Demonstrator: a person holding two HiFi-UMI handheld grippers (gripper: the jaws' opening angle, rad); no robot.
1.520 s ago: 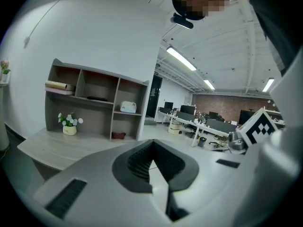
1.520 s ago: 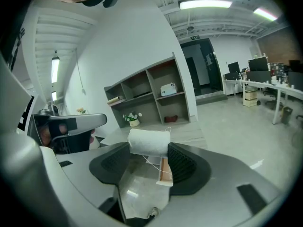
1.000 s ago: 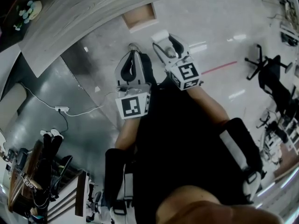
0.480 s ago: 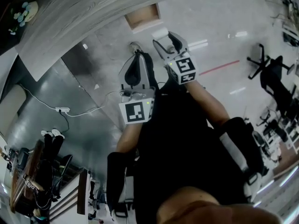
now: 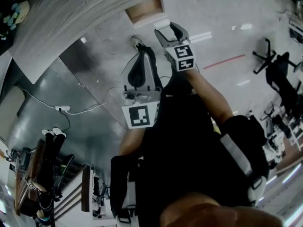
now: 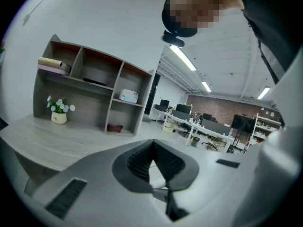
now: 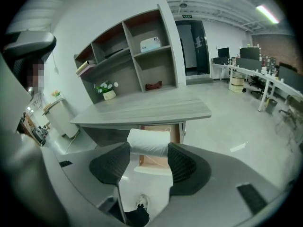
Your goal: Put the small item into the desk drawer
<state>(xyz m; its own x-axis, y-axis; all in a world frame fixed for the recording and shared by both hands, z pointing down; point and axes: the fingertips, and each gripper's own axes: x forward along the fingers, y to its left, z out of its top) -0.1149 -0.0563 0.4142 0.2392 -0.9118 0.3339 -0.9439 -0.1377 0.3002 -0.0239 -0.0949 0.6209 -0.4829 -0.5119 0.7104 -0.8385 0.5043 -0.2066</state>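
Note:
My right gripper (image 7: 147,154) is shut on a small white roll (image 7: 148,142), squeezed between its two dark pads. Past the roll, the wooden desk drawer (image 7: 176,132) stands pulled out under the grey desk top (image 7: 142,110). In the head view the right gripper (image 5: 167,30) holds the roll (image 5: 162,23) just short of the open drawer (image 5: 146,9). My left gripper (image 5: 141,56) hangs lower, over the person's leg, with its jaws together and nothing in them. In the left gripper view it (image 6: 152,148) points up past the desk toward the shelf unit.
A shelf unit (image 7: 137,56) with a flower pot (image 7: 109,94) stands on the desk. A power strip (image 5: 63,109) and its cable lie on the floor at left. Office chairs (image 5: 277,67) stand at right. The person's shoe (image 5: 136,41) is near the drawer.
The right gripper with the roll has moved forward, closer to the open drawer. The left gripper has stayed low and shut; the desk edge has slid toward the top of the view.

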